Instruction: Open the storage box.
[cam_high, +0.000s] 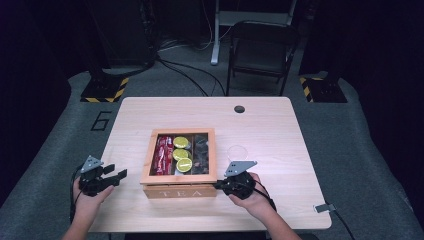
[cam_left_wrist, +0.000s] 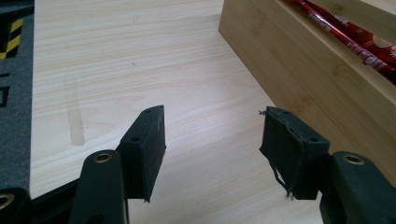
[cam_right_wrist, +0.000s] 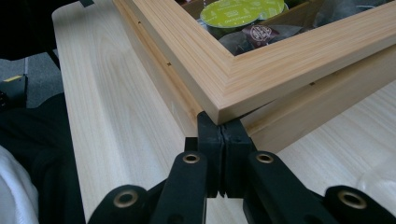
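A wooden tea box (cam_high: 179, 191) marked TEA stands mid-table, its glass-paned lid frame (cam_high: 147, 155) lying over red sachets (cam_high: 164, 154) and green pods (cam_high: 182, 154). My right gripper (cam_high: 217, 185) is at the box's front right corner. In the right gripper view its jaws are pressed together (cam_right_wrist: 222, 123), the tips touching the underside of the lid corner (cam_right_wrist: 261, 70), with nothing between them. My left gripper (cam_high: 116, 172) rests left of the box, open. In the left gripper view its jaws (cam_left_wrist: 212, 135) stand apart over bare table, the box wall (cam_left_wrist: 303, 79) to their right.
A clear cup (cam_high: 237, 151) stands just right of the box, behind my right hand. The table (cam_high: 270, 125) has a cable hole (cam_high: 239, 108) at its far edge. A folding chair (cam_high: 260, 50) stands beyond the table. A clip with a cable (cam_high: 325, 207) sits at the table's near right corner.
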